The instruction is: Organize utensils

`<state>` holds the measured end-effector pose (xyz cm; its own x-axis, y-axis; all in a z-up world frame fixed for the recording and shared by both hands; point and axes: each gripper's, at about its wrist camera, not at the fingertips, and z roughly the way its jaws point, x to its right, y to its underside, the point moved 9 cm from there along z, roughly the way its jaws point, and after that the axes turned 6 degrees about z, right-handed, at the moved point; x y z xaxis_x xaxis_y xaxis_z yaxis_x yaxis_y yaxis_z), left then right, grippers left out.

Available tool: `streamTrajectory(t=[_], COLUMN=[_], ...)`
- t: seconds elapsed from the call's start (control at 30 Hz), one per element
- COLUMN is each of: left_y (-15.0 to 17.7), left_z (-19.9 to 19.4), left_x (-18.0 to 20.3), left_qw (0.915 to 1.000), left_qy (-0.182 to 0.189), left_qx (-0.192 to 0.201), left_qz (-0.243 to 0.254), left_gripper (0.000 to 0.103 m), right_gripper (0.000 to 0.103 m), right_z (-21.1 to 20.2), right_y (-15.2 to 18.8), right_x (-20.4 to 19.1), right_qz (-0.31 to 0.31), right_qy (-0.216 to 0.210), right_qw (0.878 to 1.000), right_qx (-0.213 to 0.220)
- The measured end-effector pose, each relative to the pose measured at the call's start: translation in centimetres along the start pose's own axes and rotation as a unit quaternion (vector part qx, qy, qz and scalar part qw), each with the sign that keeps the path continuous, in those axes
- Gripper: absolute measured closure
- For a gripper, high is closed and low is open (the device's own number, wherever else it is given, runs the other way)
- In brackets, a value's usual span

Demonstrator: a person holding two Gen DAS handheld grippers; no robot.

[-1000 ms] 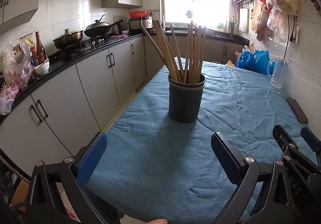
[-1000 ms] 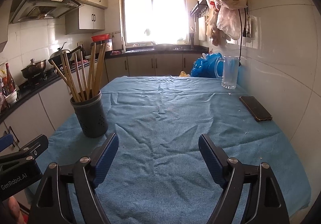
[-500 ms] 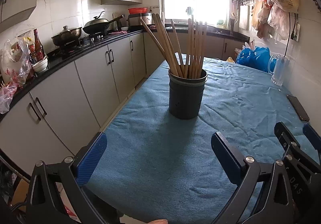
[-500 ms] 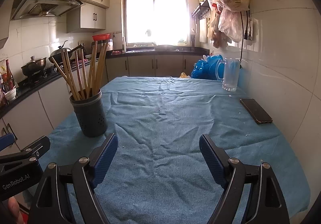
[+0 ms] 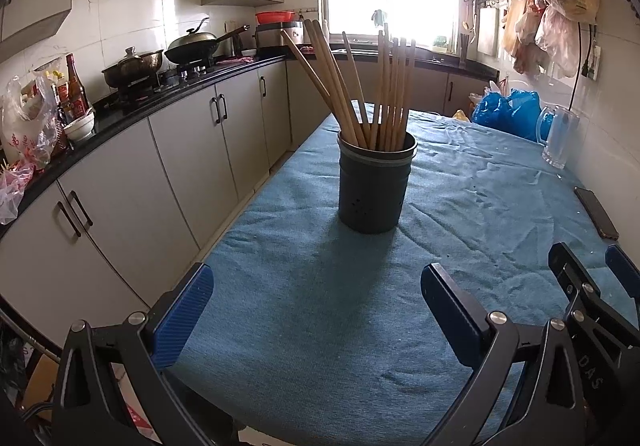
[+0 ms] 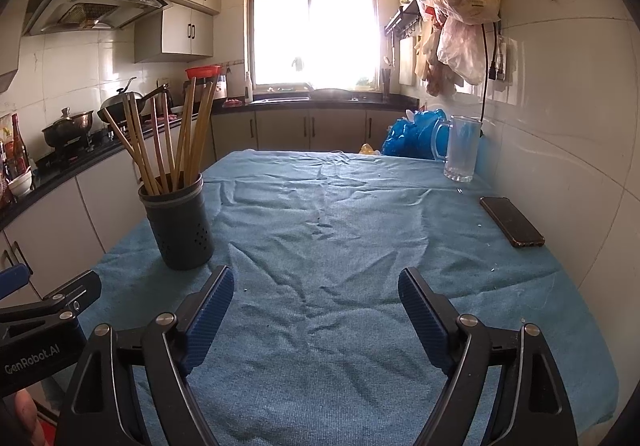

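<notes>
The left claw (image 5: 316, 310), spread wide and empty like the right claw (image 6: 316, 310), sits nearer the chopsticks (image 5: 372, 86) standing upright in the holder (image 5: 374, 190) straight ahead.

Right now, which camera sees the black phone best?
The right wrist view: the flat black phone lies whole on the blue cloth, near the white wall. In the left wrist view the same phone sits squeezed at the right edge, thin and slanted.
</notes>
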<state>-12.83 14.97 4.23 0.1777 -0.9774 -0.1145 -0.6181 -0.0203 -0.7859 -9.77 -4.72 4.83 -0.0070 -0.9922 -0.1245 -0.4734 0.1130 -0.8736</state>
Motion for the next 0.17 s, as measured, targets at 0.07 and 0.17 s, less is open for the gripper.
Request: streamTrajectory(t=[0.07, 0.17], left_y=[-0.05, -0.26], left_z=[-0.09, -0.26], left_x=[-0.28, -0.30], left_qw=[1.0000, 1.0000], left_qy=[-0.004, -0.002], left_qx=[0.002, 0.002], left_qz=[-0.004, -0.002], left_gripper=[0.000, 0.000], right_gripper=[0.015, 0.015], right_z=[0.04, 0.10], right_y=[0.00, 0.03], right_x=[-0.06, -0.19], right_qz=[-0.003, -0.005], right_qy=[-0.001, -0.004], right_qw=[1.000, 1.000], right_qx=[0.000, -0.001])
